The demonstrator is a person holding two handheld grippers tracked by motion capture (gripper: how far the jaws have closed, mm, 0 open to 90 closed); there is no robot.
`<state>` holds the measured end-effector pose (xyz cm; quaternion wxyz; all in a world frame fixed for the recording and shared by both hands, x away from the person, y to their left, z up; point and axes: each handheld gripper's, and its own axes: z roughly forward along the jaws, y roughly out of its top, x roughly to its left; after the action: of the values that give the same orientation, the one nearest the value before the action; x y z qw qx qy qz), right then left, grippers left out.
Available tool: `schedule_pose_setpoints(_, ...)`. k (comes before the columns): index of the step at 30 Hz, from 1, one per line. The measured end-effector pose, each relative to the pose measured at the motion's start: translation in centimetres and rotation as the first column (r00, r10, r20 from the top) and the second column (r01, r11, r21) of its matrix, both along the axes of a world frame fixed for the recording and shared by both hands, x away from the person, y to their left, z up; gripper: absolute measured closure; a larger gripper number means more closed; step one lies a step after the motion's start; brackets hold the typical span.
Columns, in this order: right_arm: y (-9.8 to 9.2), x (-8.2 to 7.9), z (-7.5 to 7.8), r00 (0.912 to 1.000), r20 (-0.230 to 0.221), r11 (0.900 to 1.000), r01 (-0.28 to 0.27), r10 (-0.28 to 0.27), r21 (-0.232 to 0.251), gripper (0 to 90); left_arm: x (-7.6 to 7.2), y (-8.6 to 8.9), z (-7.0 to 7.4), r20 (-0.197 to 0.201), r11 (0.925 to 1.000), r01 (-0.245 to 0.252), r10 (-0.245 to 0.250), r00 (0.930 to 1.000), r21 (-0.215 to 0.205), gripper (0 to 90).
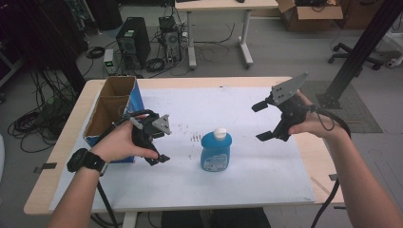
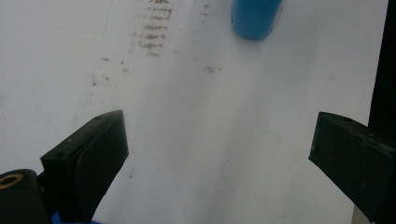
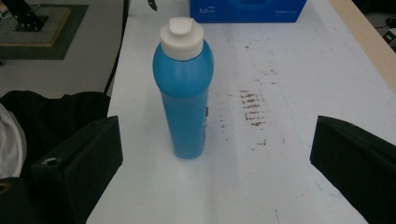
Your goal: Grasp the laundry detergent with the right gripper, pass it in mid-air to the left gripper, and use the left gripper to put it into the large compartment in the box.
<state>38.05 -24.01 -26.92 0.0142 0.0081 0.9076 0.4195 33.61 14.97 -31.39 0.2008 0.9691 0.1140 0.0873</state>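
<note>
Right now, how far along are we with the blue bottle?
Nothing looks done: the blue bottle stands upright and capped on the white mat, untouched. Both claws are open and empty, left claw and right claw flanking it. Grasping it remains, perhaps for the open box.

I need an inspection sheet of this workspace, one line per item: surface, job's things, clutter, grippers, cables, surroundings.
Surface: table with a white sheet; brown smudge marks near the middle.
Job's things: blue bottle with white cap, upright, untouched; open cardboard box with blue sides at the left edge.
Clutter: nothing seen.
Grippers: left gripper open, beside the box; right gripper open, right of the bottle, jaws facing it.
Cables: one trails from each gripper; the right one hangs off the table edge.
Surroundings: computer towers and tangled floor cables, second table, chair base.
</note>
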Motion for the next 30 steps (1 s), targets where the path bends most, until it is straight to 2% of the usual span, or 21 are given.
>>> schedule_pose_setpoints(4,0.1,0.0,-1.1,0.9999,-0.01,1.0,0.004,-0.004,0.027,2.1,0.0,0.0,0.0,0.001,1.0,0.002,-0.002,1.0,-0.007,4.8)
schedule_pose_setpoints(5,0.2,0.0,-1.9,0.9998,-0.018,0.999,0.005,-0.004,0.049,2.2,0.0,0.0,0.0,0.004,0.9999,0.002,-0.002,1.0,-0.013,4.8)
schedule_pose_setpoints(6,0.2,0.0,-1.9,0.9998,-0.018,0.999,0.005,-0.004,0.049,2.2,0.0,0.0,0.0,0.004,0.9999,0.002,-0.002,1.0,-0.013,4.8)
schedule_pose_setpoints(7,0.3,0.0,-2.6,0.9996,-0.027,0.998,0.009,-0.007,0.059,2.3,0.0,0.0,0.0,0.002,0.9999,0.001,-0.001,1.0,-0.014,4.8)
schedule_pose_setpoints(13,0.7,-0.1,-4.3,0.9987,-0.052,0.995,0.009,-0.004,0.096,2.1,0.0,0.0,-0.1,0.001,0.9999,0.006,-0.006,1.0,-0.014,4.8)
schedule_pose_setpoints(19,1.5,-0.3,-6.7,0.9957,-0.092,0.992,0.004,0.008,0.126,2.0,-0.1,0.0,-0.1,-0.003,0.9997,0.016,-0.017,0.9999,-0.018,4.8)
schedule_pose_setpoints(24,2.0,-0.5,-7.7,0.9946,-0.103,0.992,0.002,0.011,0.128,2.0,-0.1,0.0,0.0,0.002,0.9996,0.018,-0.018,0.9998,-0.021,4.8)
schedule_pose_setpoints(30,2.9,-0.7,-8.9,0.9932,-0.114,0.986,-0.003,0.022,0.168,2.5,-0.1,-0.1,-0.1,0.002,0.9995,0.02,-0.02,0.9998,-0.024,4.8)
